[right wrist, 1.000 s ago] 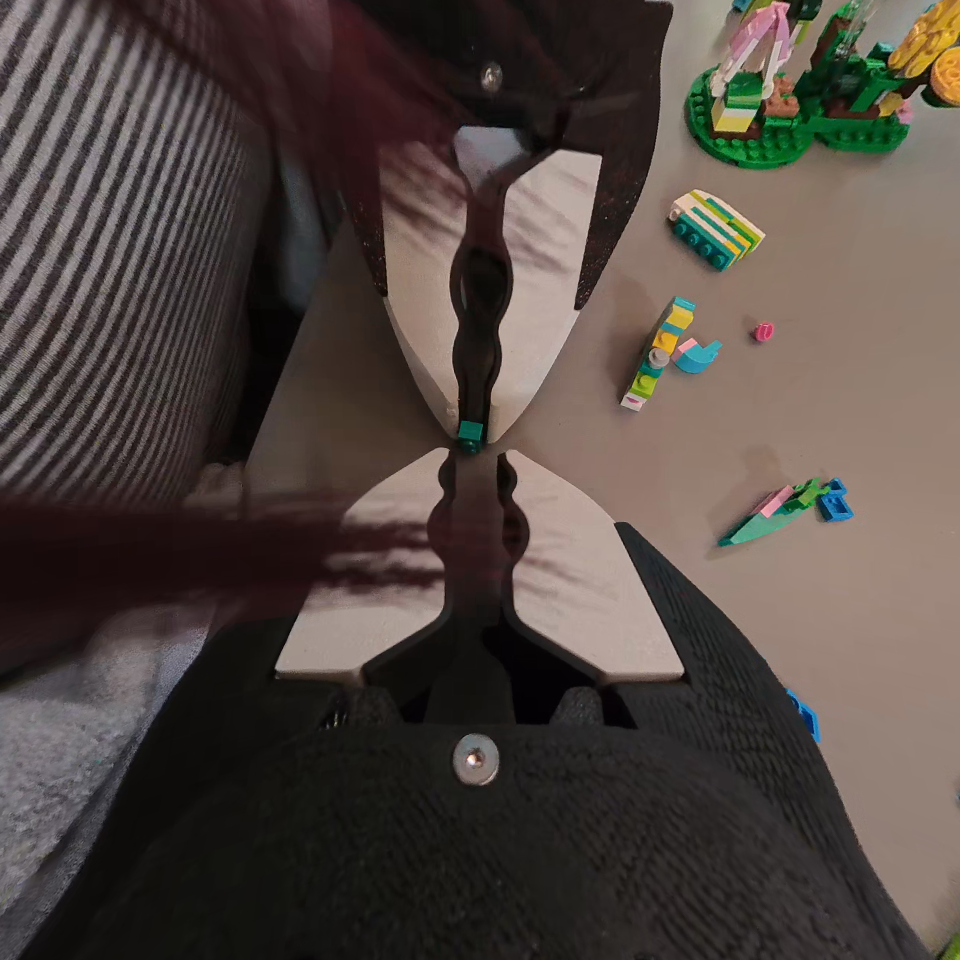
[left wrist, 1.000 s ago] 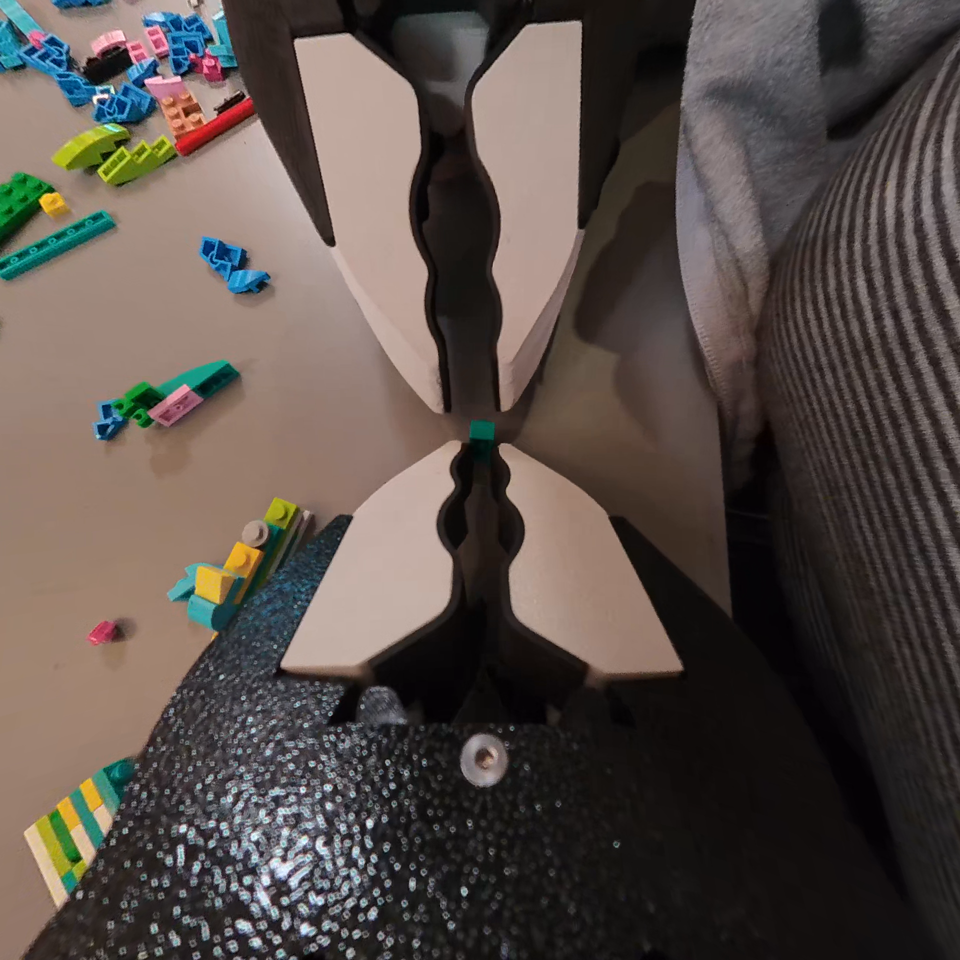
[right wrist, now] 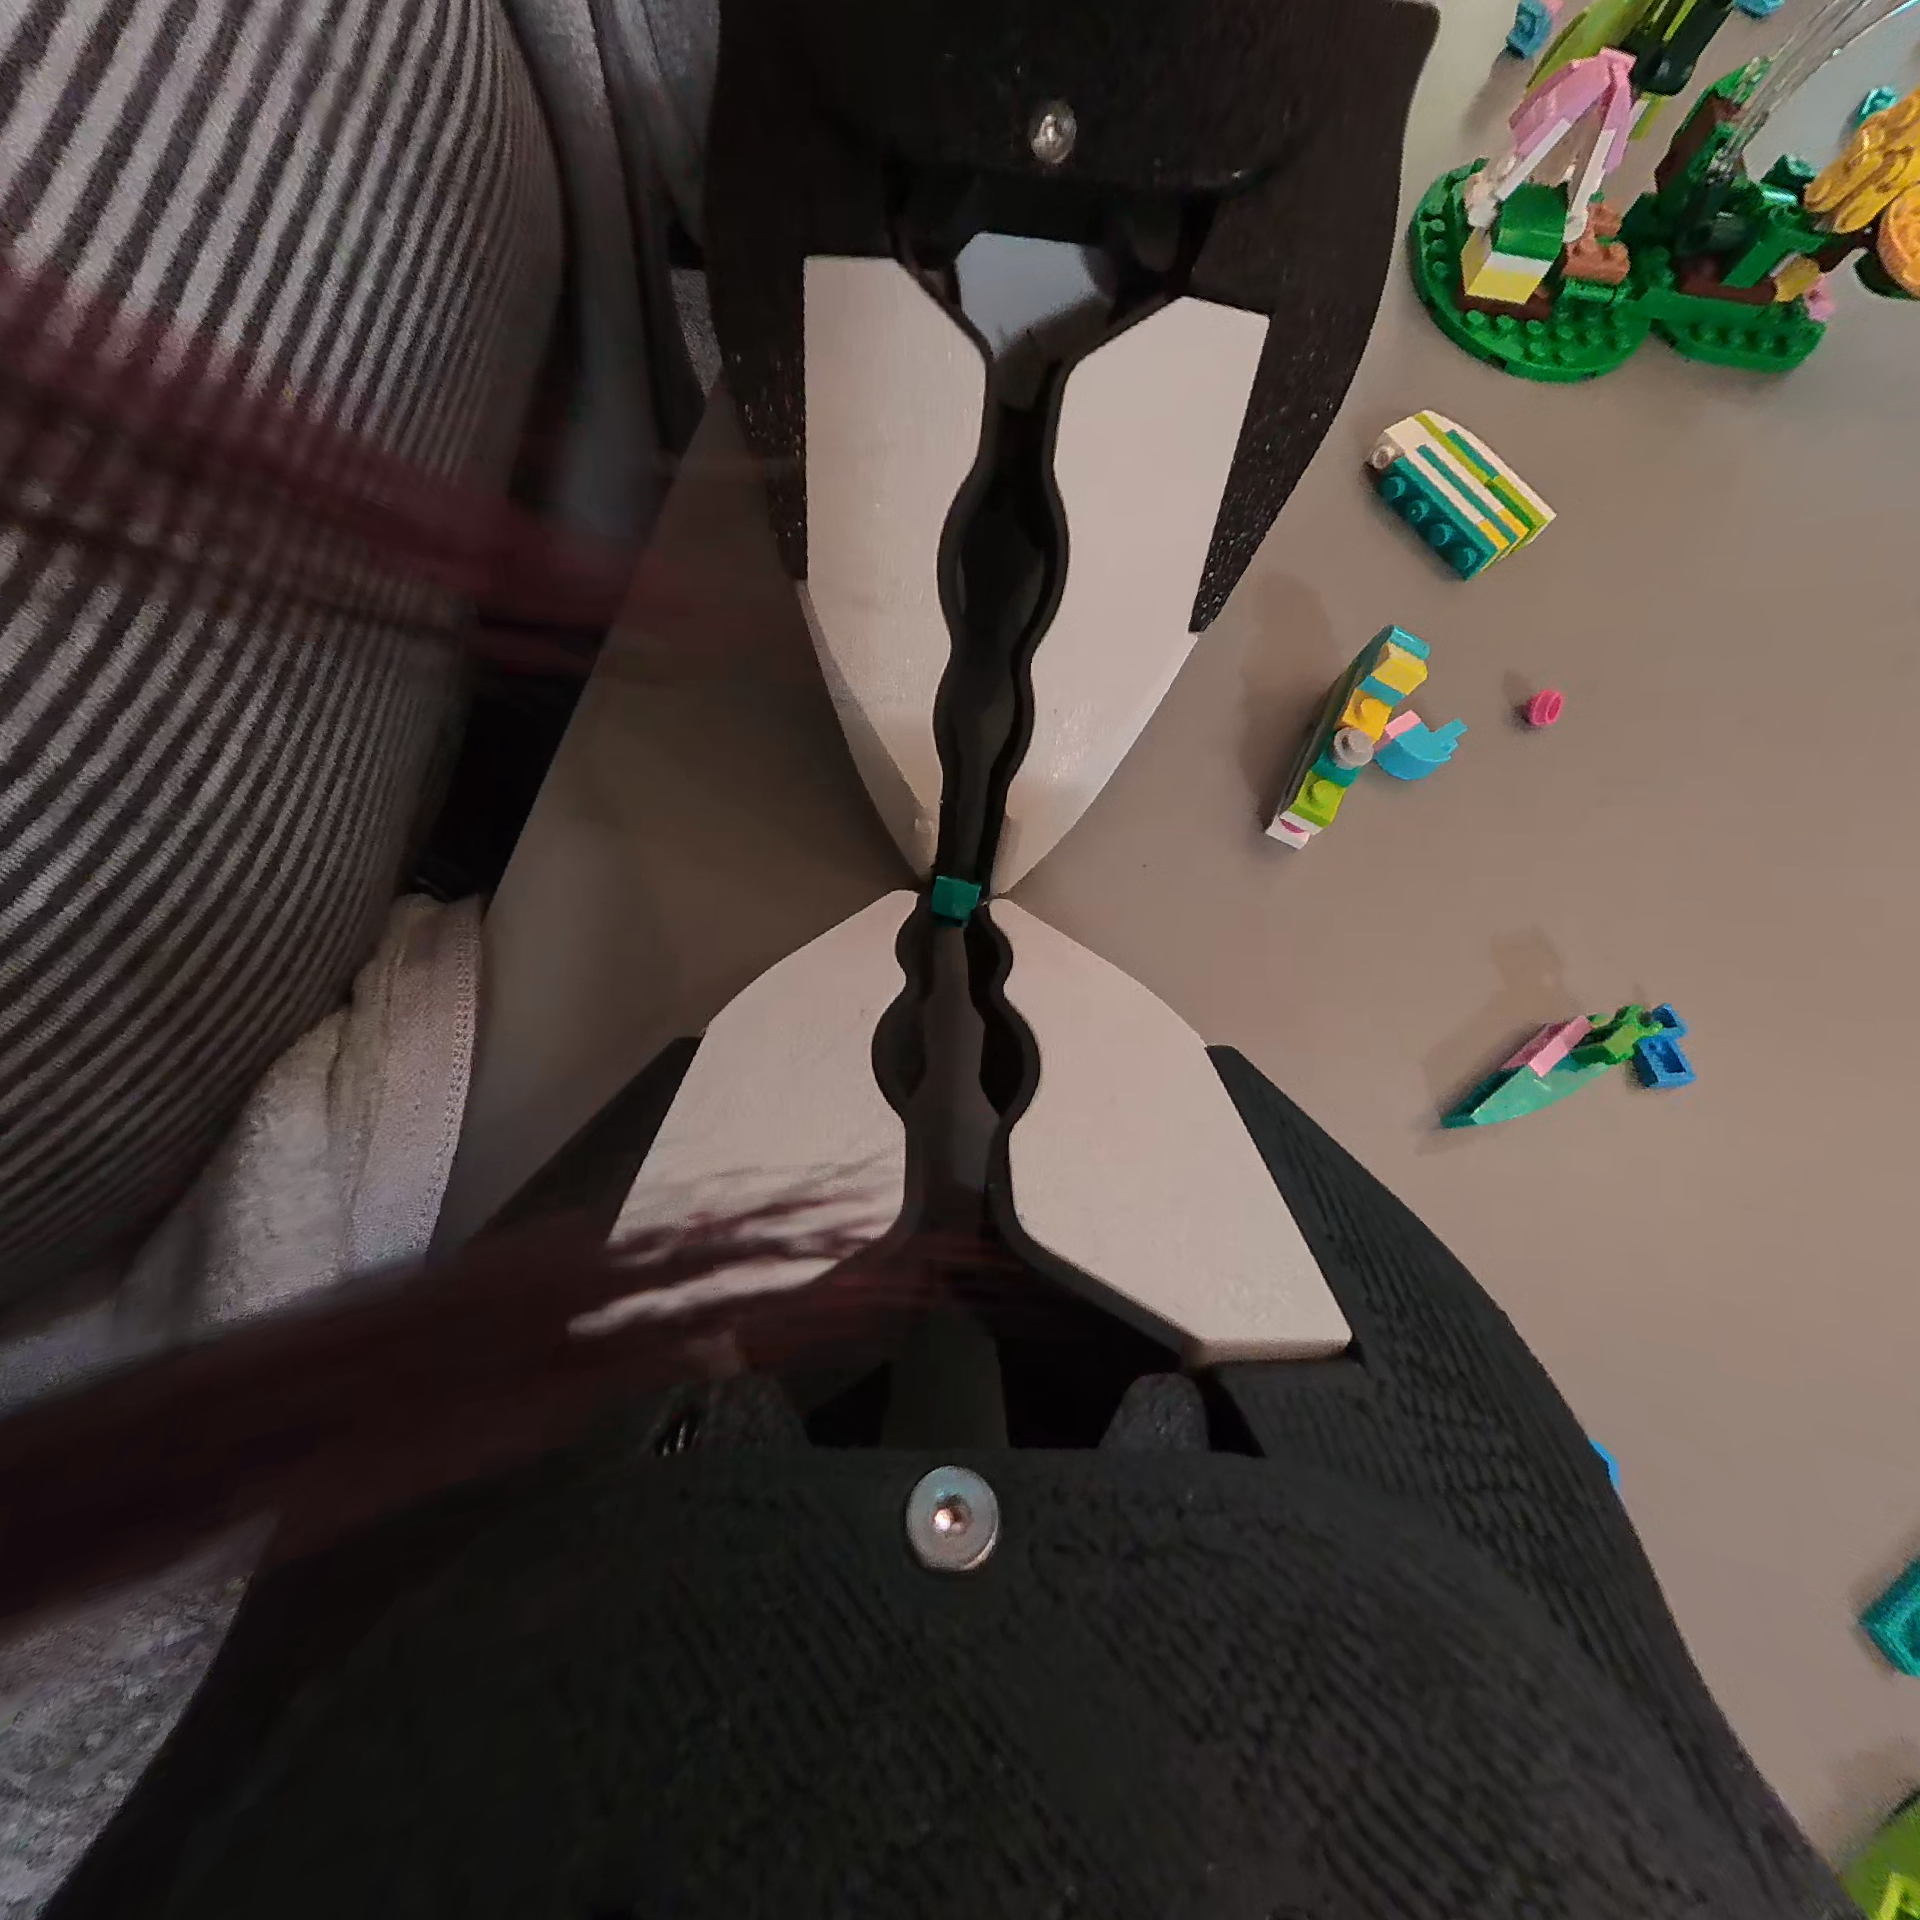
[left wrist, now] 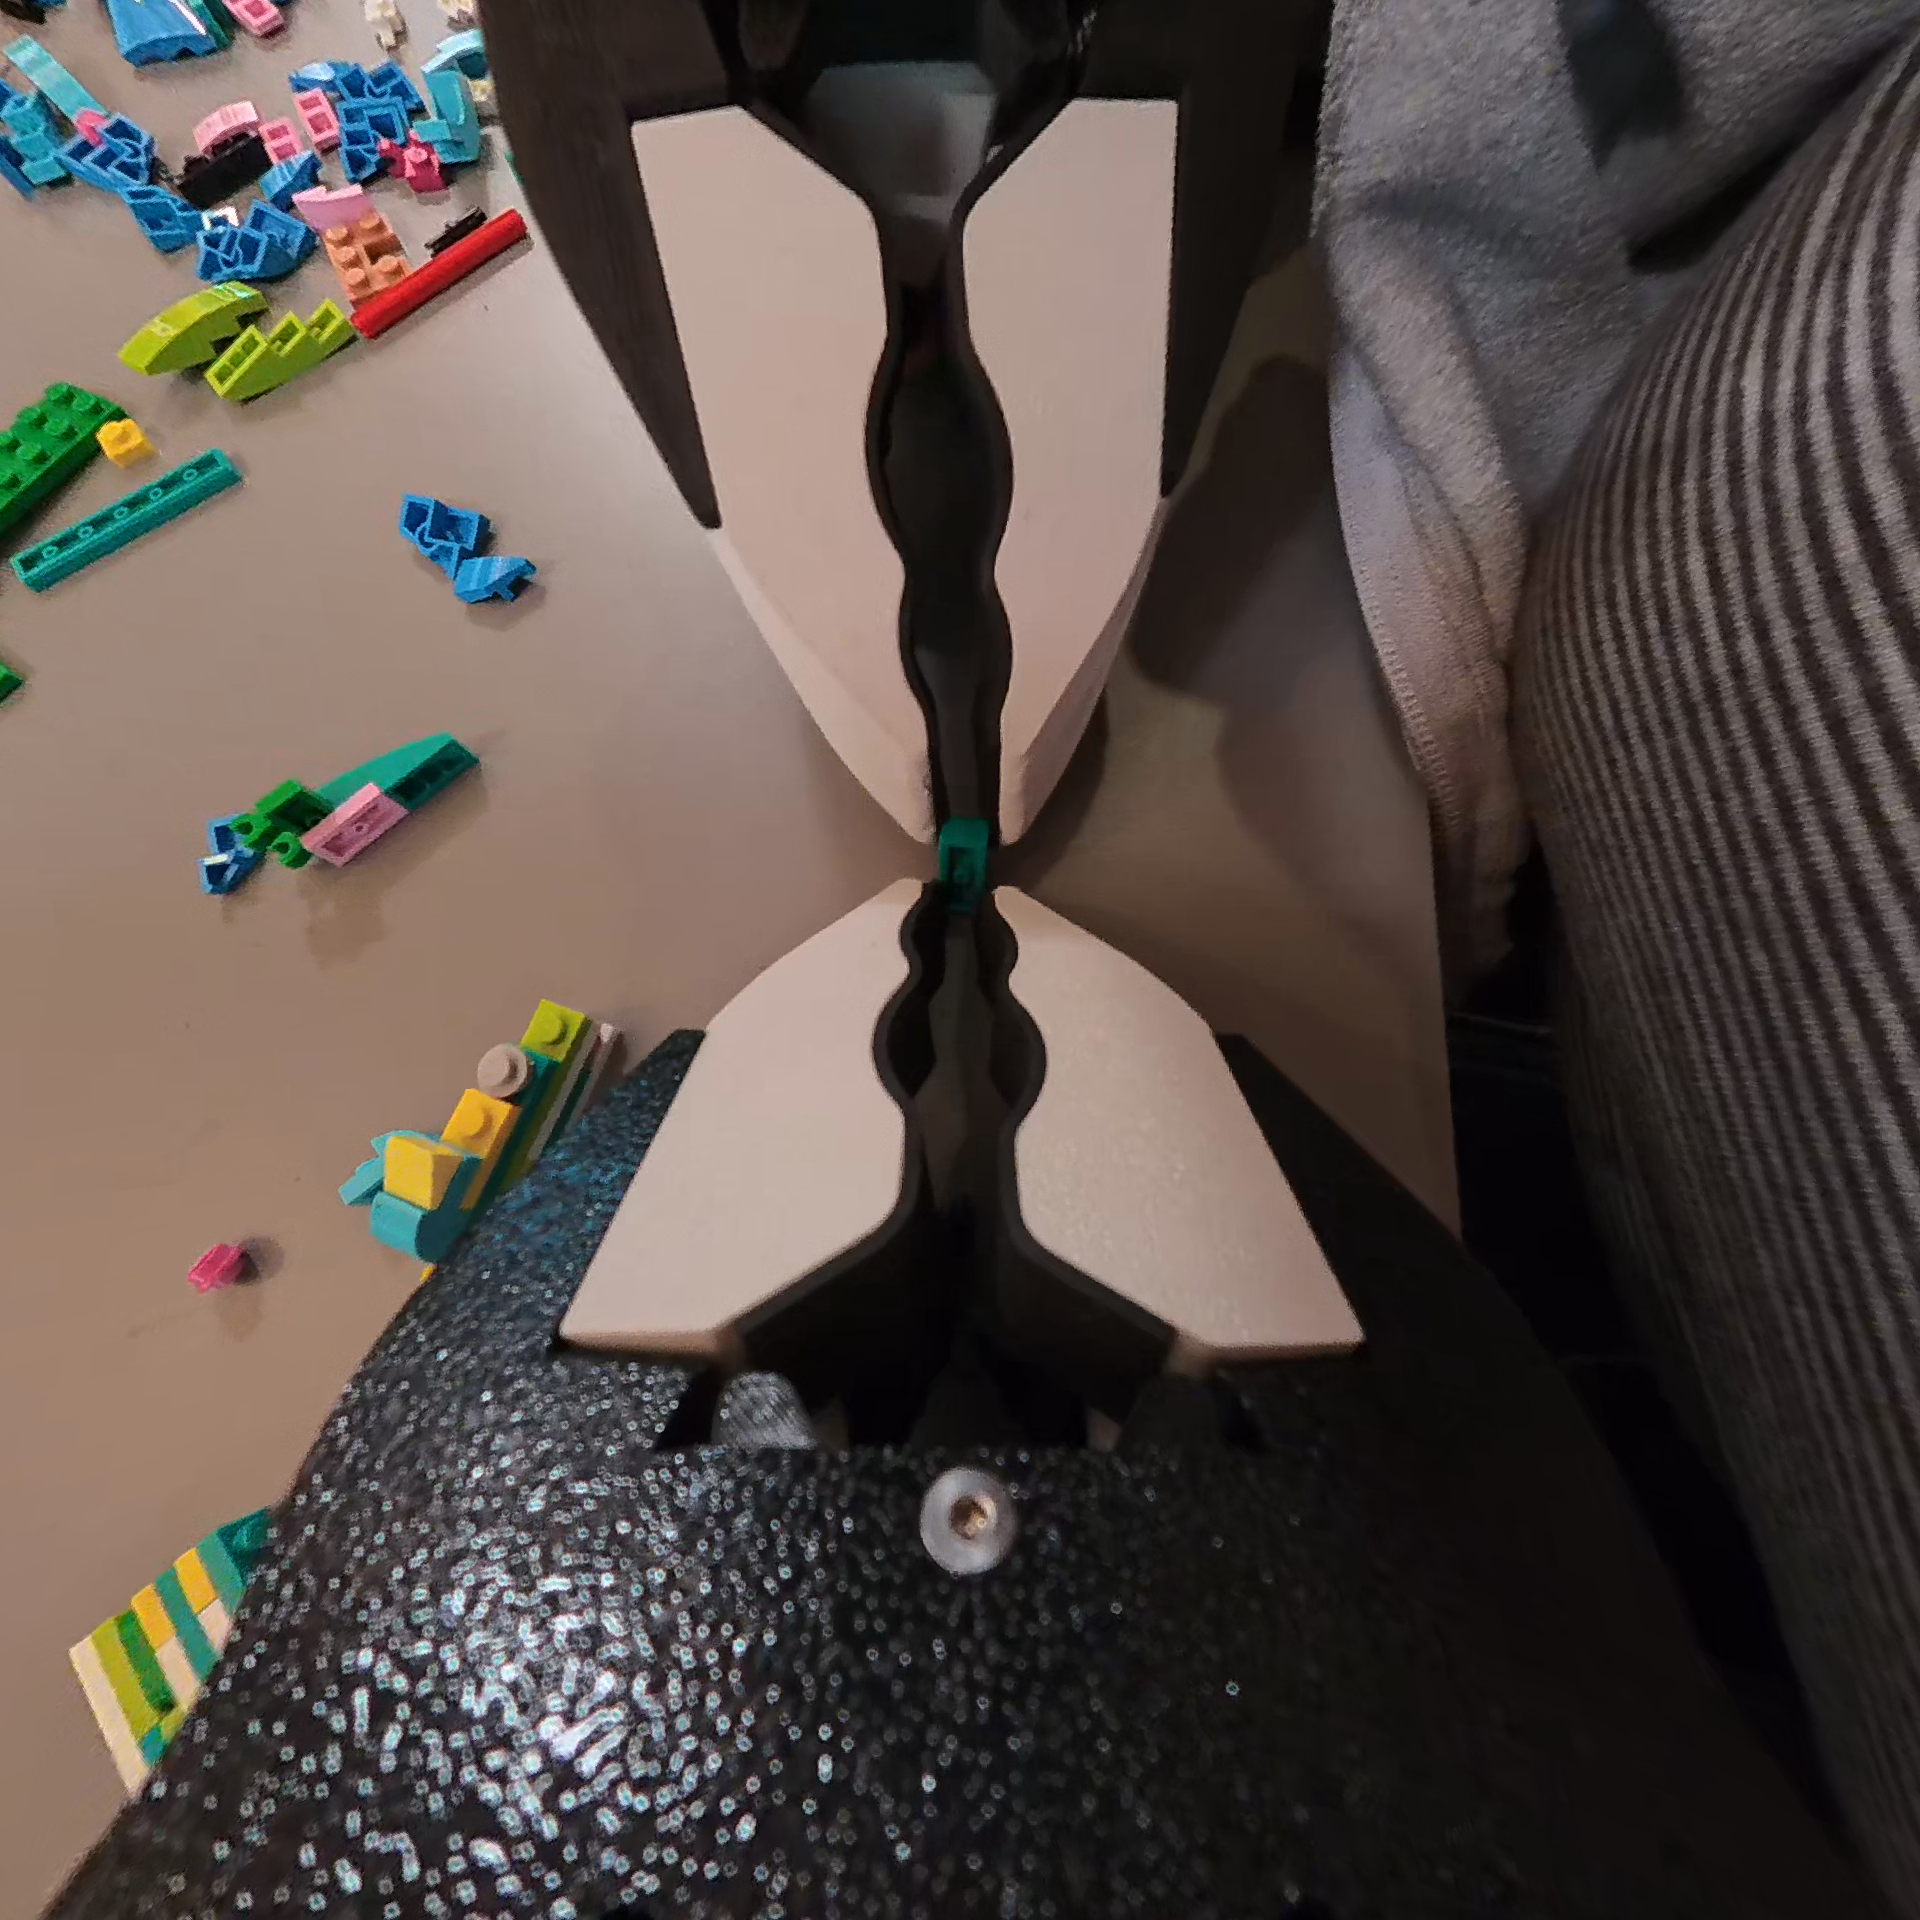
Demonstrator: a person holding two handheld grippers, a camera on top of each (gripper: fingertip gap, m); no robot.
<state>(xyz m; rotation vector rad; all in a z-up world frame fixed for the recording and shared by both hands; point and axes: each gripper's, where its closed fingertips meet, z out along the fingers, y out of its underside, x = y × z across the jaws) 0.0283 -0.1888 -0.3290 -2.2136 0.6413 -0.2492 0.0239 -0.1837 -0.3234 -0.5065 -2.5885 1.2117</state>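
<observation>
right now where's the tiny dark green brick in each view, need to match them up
Left wrist view: the tiny dark green brick sits at picture centre, pinched between the tips of both grippers.
Right wrist view: the same brick is at picture centre, again at the meeting tips.
Shared landmark: the small pink round piece, alone on the table.

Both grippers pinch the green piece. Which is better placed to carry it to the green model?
Left, likely. The model stands behind the left gripper, on that gripper's side; the right gripper faces it from the far end and would need to travel past the left one.
</observation>
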